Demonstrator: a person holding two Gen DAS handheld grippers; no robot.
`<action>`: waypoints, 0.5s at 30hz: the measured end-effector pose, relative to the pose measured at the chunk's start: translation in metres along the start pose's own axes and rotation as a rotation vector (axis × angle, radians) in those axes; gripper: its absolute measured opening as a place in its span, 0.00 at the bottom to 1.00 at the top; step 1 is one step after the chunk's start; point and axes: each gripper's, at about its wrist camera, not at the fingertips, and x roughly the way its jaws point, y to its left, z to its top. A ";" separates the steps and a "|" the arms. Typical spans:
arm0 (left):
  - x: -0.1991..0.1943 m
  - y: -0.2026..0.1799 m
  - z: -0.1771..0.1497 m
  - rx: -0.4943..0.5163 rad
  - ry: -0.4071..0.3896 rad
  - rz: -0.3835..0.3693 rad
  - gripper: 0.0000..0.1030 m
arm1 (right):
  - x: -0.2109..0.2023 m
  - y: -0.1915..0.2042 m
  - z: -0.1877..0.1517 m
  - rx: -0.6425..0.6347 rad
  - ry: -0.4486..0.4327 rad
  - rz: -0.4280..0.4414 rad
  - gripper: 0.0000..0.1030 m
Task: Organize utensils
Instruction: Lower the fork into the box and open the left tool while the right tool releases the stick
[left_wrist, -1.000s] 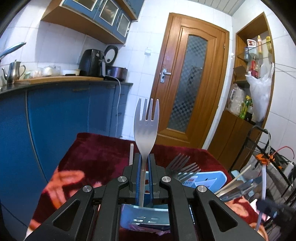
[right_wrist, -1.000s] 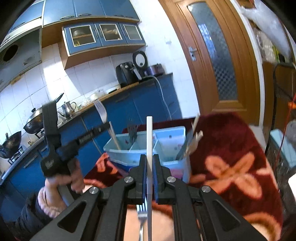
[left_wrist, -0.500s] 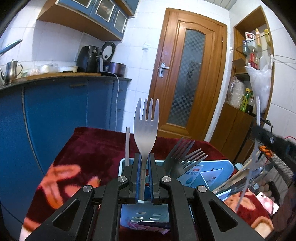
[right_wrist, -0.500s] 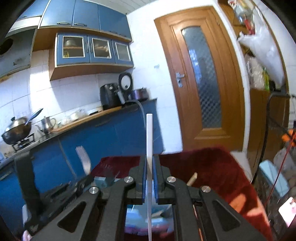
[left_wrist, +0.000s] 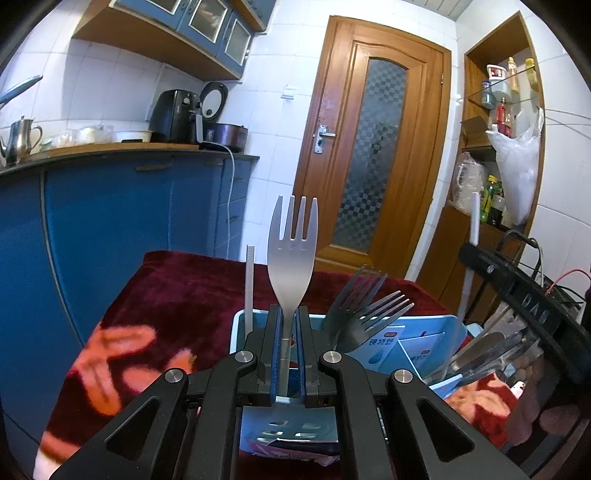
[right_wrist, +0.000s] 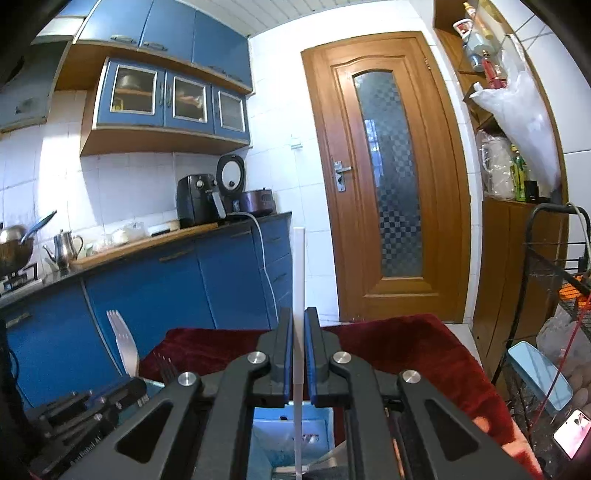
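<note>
In the left wrist view my left gripper (left_wrist: 286, 314) is shut on the handle of a silver fork (left_wrist: 292, 254) that stands upright, tines up. Just behind it is a light-blue divided organizer box (left_wrist: 410, 338) with two dark forks (left_wrist: 369, 306), a white stick (left_wrist: 250, 288) and knives (left_wrist: 480, 354) in it. My right gripper (right_wrist: 299, 317) is shut on another white stick (right_wrist: 298, 273), held upright over the box (right_wrist: 291, 435). It also shows at the right of the left wrist view, right gripper (left_wrist: 524, 306). The left gripper (right_wrist: 92, 406) and its fork (right_wrist: 123, 343) appear low on the left.
The box sits on a table under a dark red floral cloth (left_wrist: 177, 295). Blue kitchen cabinets (left_wrist: 110, 221) stand to the left and a wooden door (left_wrist: 369, 166) behind. A wire rack (right_wrist: 554, 288) and wooden shelves (left_wrist: 498, 110) are on the right.
My right gripper has swung across with the white stick and now shows at the right of the left wrist view, over the box. The left gripper and fork have barely shifted.
</note>
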 end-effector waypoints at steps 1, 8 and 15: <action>0.000 0.000 0.000 0.000 0.000 -0.002 0.07 | 0.000 0.001 -0.002 -0.008 0.006 0.003 0.08; -0.001 -0.001 0.001 -0.008 0.008 -0.017 0.07 | -0.001 0.005 -0.009 -0.013 0.037 0.030 0.08; -0.003 -0.004 0.001 -0.001 0.005 -0.021 0.07 | -0.006 0.004 -0.011 -0.011 0.029 0.033 0.07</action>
